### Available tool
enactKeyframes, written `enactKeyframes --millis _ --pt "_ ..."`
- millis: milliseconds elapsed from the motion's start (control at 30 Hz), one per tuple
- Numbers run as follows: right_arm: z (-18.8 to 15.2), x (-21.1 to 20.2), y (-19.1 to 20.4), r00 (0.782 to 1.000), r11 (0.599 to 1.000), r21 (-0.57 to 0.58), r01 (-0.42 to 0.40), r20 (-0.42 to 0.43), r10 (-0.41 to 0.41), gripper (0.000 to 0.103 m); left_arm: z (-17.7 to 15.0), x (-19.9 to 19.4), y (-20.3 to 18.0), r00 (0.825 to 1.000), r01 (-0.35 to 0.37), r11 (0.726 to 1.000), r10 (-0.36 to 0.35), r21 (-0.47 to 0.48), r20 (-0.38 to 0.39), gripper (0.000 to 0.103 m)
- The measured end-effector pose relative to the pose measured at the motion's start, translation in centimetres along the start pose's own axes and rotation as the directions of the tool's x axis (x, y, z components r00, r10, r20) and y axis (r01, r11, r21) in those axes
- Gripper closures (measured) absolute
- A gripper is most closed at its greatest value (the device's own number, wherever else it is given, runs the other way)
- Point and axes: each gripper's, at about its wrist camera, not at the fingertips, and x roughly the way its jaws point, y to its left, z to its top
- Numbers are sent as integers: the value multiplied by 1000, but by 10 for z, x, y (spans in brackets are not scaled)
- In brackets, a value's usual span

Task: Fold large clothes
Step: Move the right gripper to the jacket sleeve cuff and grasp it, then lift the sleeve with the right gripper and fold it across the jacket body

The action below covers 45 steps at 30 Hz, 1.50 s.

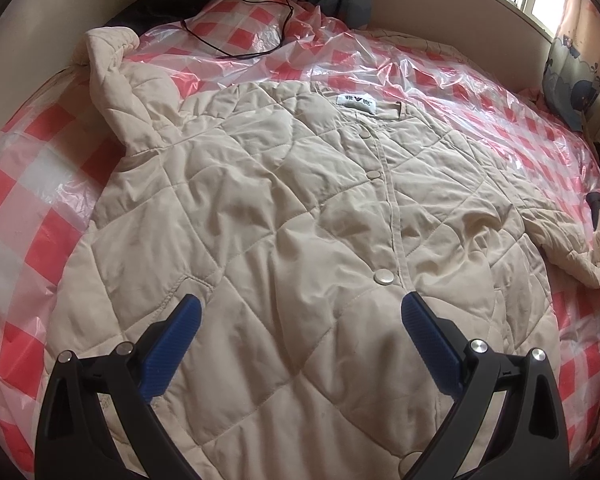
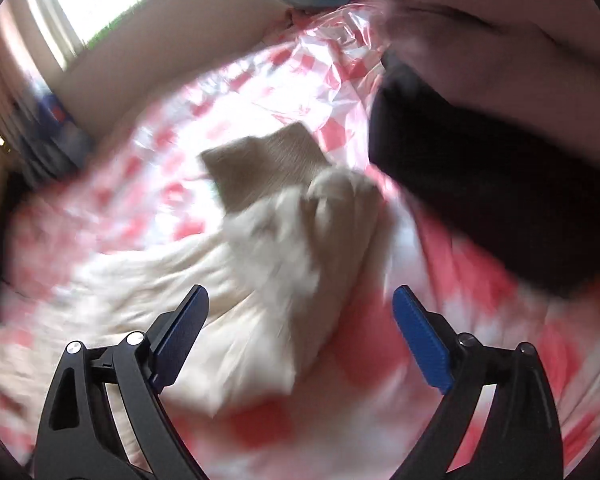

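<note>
A beige quilted jacket [image 1: 284,216] lies front-up, snapped shut, on the checked sheet [image 1: 32,184], sleeves spread either side. The left gripper [image 1: 300,312] hovers above its hem, fingers apart; the right gripper [image 2: 300,300], blurred, hangs spread over one sleeve [image 2: 300,216].
</note>
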Motion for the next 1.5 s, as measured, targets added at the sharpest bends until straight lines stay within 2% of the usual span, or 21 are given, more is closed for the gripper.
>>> enactKeyframes --millis 67,100,133,200,300,367,433,567,667,733,767,833,867,933,1000,1067,1100,1200,1233,1333,1500 --pt "16 27 19 990 982 -133 133 -34 -139 19 0 1 -2 1000 -2 1000 2 7 -2 7" --pt "20 34 21 986 977 -151 153 -42 -161 36 0 1 -2 1000 -2 1000 2 7 -1 7" --pt "25 36 14 988 985 -100 137 -59 -143 53 1 1 -2 1000 -2 1000 2 5 0 7" --pt "25 22 -19 1000 988 156 8 -27 -4 59 1 0 -1 1000 1 1000 -1 -4 4 7" --pt "-1 0 -61 988 874 462 -153 83 130 59 3 0 1 1000 12 1000 -12 -14 5 7" --pt "-16 -14 -61 971 854 465 -234 160 179 54 2 2 0 1000 16 1000 -16 -12 -1 7" --pt "-23 -23 -45 961 879 400 -259 193 196 25 1 2 -1 1000 17 1000 -17 -9 -4 7" --pt "-7 -13 -13 978 926 322 -199 133 163 19 0 3 0 1000 12 1000 -12 -7 -3 7" --pt "21 1 37 997 992 126 -15 79 5 19 0 4 1 1000 10 1000 -10 -12 -7 7" --pt "40 21 65 993 993 1 115 40 -115 20 0 3 1 1000 10 1000 -10 -10 -3 7" --pt "48 30 67 990 991 1 136 23 -136 23 1 3 1 1000 8 1000 -8 -9 0 7" --pt "59 44 54 999 991 130 40 -30 -36 68 1 2 2 1000 8 1000 -8 -8 3 7" --pt "59 49 43 998 973 227 -41 -37 50 71 1 1 2 1000 9 1000 -9 -6 5 7" --pt "55 50 28 991 935 331 -127 -5 136 78 2 0 2 1000 7 1000 -7 -4 8 7" --pt "44 48 20 972 879 418 -231 49 232 79 2 -1 1 1000 6 1000 -6 -2 13 7" --pt "29 45 9 933 781 514 -356 146 329 79 1 -4 0 1000 -9 1000 9 11 26 7" --pt "26 49 5 911 728 551 -407 192 364 79 1 -5 -1 999 -18 1000 18 16 30 7" --pt "22 66 4 819 539 625 -565 346 457 79 1 -7 -2 998 -47 998 45 35 49 7" --pt "23 68 10 800 506 629 -590 374 469 79 0 -8 -3 997 -61 997 59 41 57 7" --pt "42 68 44 761 494 585 -643 419 496 80 -1 -12 -3 993 -93 994 88 58 78 7" --pt "93 64 132 675 500 455 -737 466 572 80 -1 -21 1 991 -97 993 90 60 102 7"
